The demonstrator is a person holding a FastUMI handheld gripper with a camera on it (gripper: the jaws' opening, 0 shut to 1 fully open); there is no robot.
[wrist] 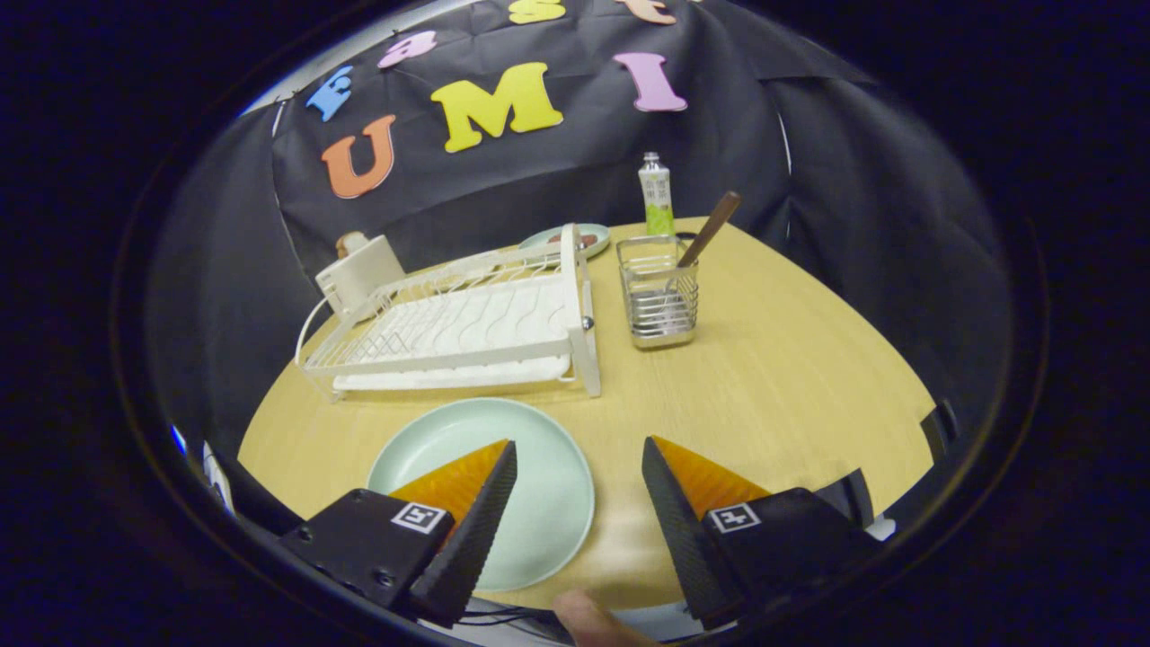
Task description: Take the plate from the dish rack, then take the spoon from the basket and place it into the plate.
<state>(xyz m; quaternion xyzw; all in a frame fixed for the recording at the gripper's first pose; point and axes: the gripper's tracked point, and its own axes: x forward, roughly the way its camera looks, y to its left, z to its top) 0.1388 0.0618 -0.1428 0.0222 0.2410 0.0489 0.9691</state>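
A pale green plate (530, 467) lies flat on the wooden table, just in front of the white dish rack (458, 328). My gripper (579, 449) hovers open above the plate's right side; the left finger (481, 503) overlaps the plate and the right finger (683, 503) is over bare table. Nothing sits between the fingers. Beyond them, to the right of the rack, stands a wire basket (660, 292) with a brown-handled spoon (710, 229) leaning out of it.
A green and white bottle (657, 193) stands behind the basket. A small dish (588, 238) sits behind the rack, and a white box-like object (359, 270) is at the rack's far left corner. The round table (809, 377) ends close behind my fingers. A fingertip (588, 620) shows below.
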